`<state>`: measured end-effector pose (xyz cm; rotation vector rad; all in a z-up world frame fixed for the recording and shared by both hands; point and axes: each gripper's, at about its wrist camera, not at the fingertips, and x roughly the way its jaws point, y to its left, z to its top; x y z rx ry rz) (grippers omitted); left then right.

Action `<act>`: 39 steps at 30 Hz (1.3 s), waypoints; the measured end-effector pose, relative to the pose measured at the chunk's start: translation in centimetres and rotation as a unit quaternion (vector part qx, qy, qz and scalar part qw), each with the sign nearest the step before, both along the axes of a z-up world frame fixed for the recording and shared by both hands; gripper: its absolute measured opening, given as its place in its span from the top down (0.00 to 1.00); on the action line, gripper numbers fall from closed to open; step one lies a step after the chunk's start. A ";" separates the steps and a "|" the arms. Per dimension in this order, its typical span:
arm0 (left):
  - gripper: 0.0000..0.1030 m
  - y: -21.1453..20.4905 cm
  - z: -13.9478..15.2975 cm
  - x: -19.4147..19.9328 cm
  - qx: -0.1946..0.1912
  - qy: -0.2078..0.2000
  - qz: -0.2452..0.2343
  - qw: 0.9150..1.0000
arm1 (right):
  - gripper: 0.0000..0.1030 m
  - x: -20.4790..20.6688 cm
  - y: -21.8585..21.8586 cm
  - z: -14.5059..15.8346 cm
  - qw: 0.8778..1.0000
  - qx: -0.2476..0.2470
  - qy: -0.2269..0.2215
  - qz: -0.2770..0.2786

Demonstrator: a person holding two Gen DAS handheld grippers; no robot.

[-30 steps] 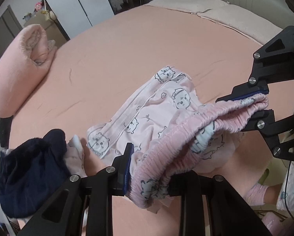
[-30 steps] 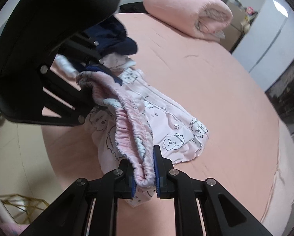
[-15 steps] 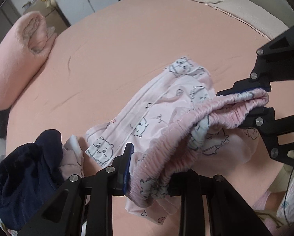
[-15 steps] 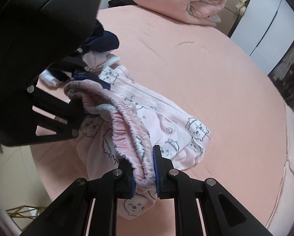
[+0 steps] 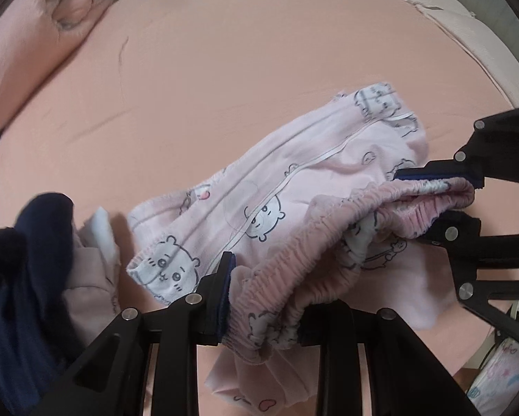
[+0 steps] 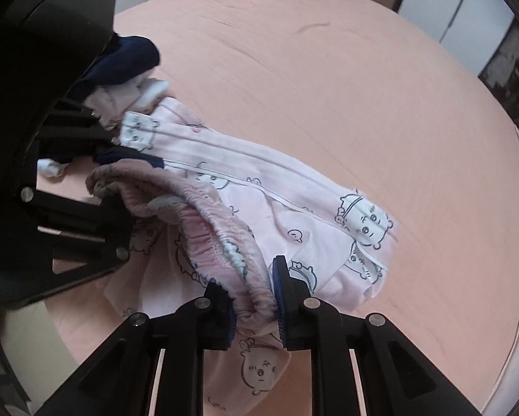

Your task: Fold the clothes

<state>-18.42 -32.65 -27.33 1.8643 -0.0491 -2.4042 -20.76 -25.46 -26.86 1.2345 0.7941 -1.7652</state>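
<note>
- Over the pink bed (image 5: 224, 69), both grippers have the little pink pajama pants (image 5: 294, 187) by the stretchy waistband.
- left gripper (image 5: 259, 298) fingers pinching one end of the waistband, right gripper (image 6: 252, 298) fingers pinching the other end.
- Pant legs trail onto the bed, cartoon bears all over them.
- Dark navy clothes pile (image 5: 20, 263) sits just beside, rolled pink blanket (image 5: 34, 45) further back.
</note>
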 end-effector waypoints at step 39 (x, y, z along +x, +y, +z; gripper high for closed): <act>0.27 -4.1 3.1 12.1 0.128 0.147 0.224 0.955 | 0.27 -4.9 12.5 -4.6 0.880 -0.162 -0.288 -0.341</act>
